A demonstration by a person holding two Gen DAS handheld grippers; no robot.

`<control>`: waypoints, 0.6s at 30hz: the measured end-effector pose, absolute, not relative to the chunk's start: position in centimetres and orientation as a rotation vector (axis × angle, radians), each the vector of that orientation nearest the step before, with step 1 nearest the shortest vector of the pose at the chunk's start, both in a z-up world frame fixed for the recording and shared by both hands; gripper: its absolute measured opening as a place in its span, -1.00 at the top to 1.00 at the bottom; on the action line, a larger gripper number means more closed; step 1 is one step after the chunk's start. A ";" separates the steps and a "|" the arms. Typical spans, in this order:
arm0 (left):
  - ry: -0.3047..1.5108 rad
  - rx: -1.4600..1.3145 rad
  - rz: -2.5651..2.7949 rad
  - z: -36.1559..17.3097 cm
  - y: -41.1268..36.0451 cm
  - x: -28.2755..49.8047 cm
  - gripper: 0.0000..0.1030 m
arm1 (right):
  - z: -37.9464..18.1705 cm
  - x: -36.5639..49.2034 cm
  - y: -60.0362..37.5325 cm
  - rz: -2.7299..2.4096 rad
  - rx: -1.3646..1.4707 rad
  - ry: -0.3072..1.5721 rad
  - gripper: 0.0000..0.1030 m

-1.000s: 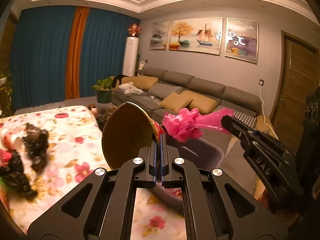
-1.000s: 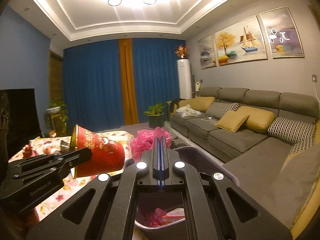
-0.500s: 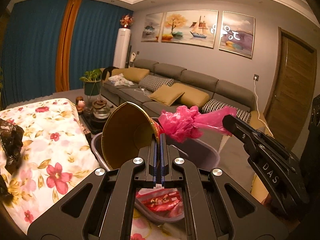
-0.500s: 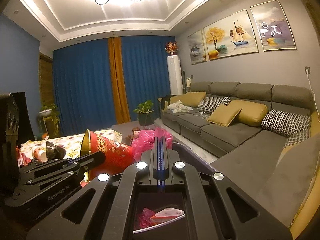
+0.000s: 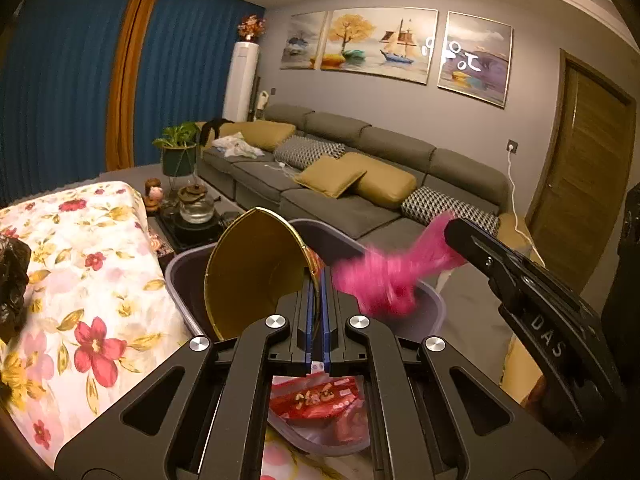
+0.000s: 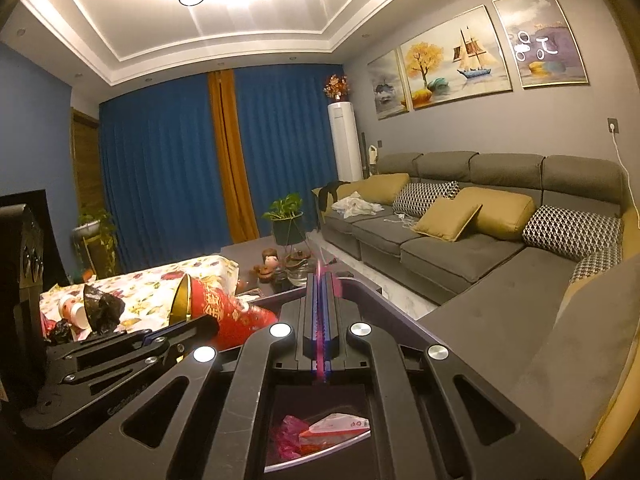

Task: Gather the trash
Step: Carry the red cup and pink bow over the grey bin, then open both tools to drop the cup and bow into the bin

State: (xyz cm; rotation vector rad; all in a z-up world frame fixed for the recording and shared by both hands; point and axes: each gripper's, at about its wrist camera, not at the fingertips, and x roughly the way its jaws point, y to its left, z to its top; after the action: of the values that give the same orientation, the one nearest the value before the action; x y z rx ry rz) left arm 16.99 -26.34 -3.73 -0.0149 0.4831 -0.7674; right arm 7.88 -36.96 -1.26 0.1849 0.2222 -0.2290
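Left wrist view: the left gripper (image 5: 318, 280) is clamped on the rim of a red paper cup (image 5: 256, 268), gold inside facing us, right over the grey bin (image 5: 430, 300). To the right, the right gripper (image 5: 452, 228) pinches a blurred pink plastic bag (image 5: 380, 276) above the bin's far side.

Right wrist view: the right gripper's jaws are nipped tight on a pink sliver of bag, with the bin below and wrappers (image 6: 332, 426) inside. The cup is at left, beside the floral table (image 6: 160, 284).
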 end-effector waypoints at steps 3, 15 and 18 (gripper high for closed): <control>0.500 -0.020 -0.768 -3.9 -26.4 17.3 0.67 | -1.2 7.7 -37.3 -0.235 0.202 0.226 0.95; 0.441 -0.052 -0.638 -3.6 -22.7 15.8 -0.58 | -0.7 6.7 -36.7 -0.240 0.218 0.196 -0.11; 0.418 -0.038 -0.587 -3.2 -21.5 15.1 -0.70 | -0.8 6.1 -36.1 -0.243 0.216 0.189 -0.39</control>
State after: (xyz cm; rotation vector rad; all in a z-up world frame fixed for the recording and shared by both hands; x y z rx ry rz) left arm 15.06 -21.51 -3.21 -0.0376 0.4177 -0.5872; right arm 6.11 -36.10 -0.78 0.2158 0.1887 -0.2433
